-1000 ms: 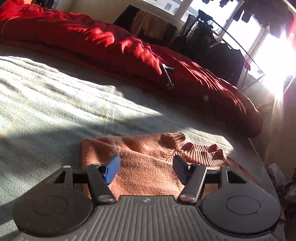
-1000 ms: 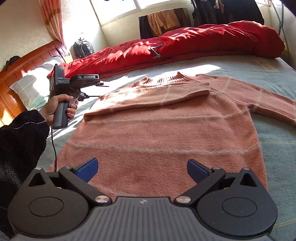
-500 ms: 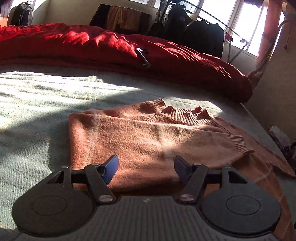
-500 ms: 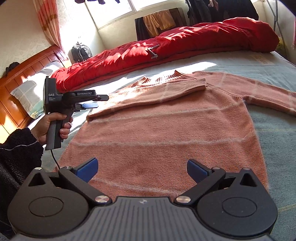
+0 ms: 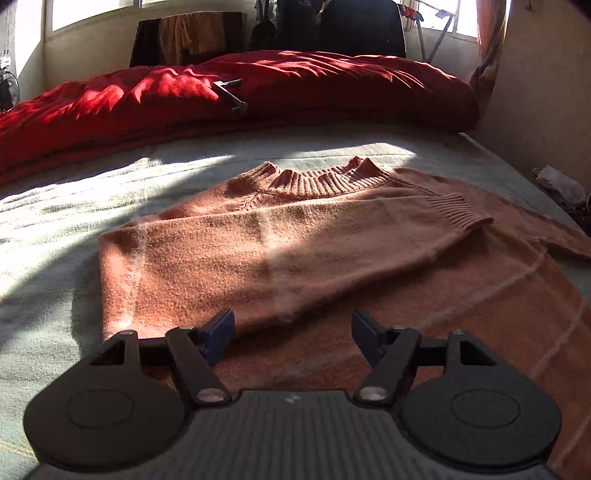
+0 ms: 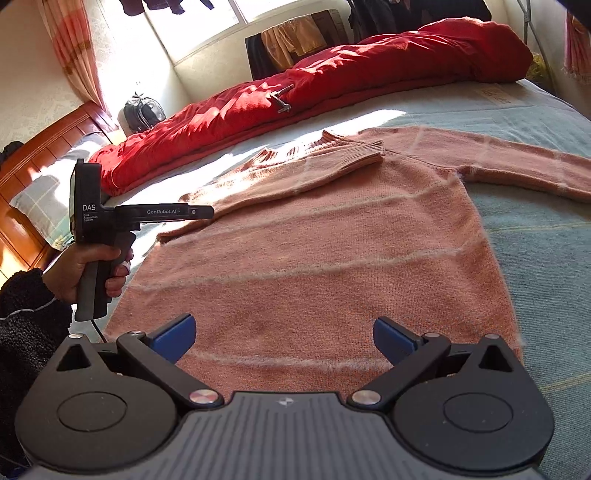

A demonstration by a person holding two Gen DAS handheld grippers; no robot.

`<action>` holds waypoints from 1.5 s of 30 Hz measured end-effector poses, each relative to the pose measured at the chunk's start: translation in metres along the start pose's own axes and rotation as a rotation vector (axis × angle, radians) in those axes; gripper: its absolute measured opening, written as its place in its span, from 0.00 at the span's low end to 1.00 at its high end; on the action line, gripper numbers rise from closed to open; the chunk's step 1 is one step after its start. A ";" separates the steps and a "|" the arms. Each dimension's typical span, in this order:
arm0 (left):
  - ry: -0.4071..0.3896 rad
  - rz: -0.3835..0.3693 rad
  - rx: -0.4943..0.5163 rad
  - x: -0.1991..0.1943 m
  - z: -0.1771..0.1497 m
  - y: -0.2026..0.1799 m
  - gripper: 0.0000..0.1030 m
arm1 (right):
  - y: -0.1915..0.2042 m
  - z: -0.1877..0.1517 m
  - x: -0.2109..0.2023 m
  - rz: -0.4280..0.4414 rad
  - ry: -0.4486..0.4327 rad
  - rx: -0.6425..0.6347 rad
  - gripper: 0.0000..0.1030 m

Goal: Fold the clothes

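A salmon-pink knitted sweater (image 6: 325, 251) with thin pale stripes lies flat on the bed, collar toward the red quilt. One sleeve (image 5: 280, 251) is folded across the chest, its ribbed cuff (image 5: 458, 214) near the far shoulder. The other sleeve (image 6: 524, 166) stretches out to the right. My left gripper (image 5: 293, 332) hovers open over the sweater's left edge, nothing between its blue pads; it also shows in the right wrist view, left gripper (image 6: 207, 212), held by a hand (image 6: 92, 266). My right gripper (image 6: 284, 338) stands open above the hem.
A red quilt (image 5: 258, 99) is piled along the far side of the bed, a metal clip (image 5: 232, 96) lying on it. A wooden headboard (image 6: 33, 158) and pillow (image 6: 44, 199) are at left. Clothes hang on a rack (image 5: 332, 26) by the window.
My left gripper has swung and pulled back from the sweater's shoulder, so the whole folded sleeve and collar now show. The right gripper has barely moved.
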State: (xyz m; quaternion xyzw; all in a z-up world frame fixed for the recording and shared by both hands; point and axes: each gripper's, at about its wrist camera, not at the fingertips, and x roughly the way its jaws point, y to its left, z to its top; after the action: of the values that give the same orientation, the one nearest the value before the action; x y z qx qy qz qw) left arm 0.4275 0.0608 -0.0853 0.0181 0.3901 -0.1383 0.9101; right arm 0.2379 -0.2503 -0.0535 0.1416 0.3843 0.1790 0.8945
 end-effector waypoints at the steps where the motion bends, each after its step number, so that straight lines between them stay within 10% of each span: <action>1: 0.014 -0.002 -0.013 0.004 -0.002 0.002 0.69 | -0.001 -0.001 -0.002 -0.001 -0.001 0.003 1.00; 14: -0.002 -0.135 0.022 -0.104 0.001 -0.036 0.75 | -0.025 -0.012 -0.019 -0.034 -0.036 0.043 1.00; 25: 0.040 -0.175 0.099 -0.131 -0.102 -0.083 0.76 | -0.020 -0.051 0.026 -0.203 0.009 -0.151 1.00; 36: 0.001 -0.079 -0.113 -0.162 -0.182 -0.080 0.82 | -0.016 -0.064 0.026 -0.230 -0.039 -0.230 1.00; 45: -0.036 0.054 -0.019 -0.177 -0.197 -0.106 0.83 | 0.006 -0.041 0.008 -0.082 -0.024 -0.105 1.00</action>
State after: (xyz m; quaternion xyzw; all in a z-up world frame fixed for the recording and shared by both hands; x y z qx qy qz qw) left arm 0.1436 0.0286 -0.0879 0.0175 0.3742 -0.1101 0.9206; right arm 0.2119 -0.2362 -0.0835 0.0808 0.3690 0.1606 0.9119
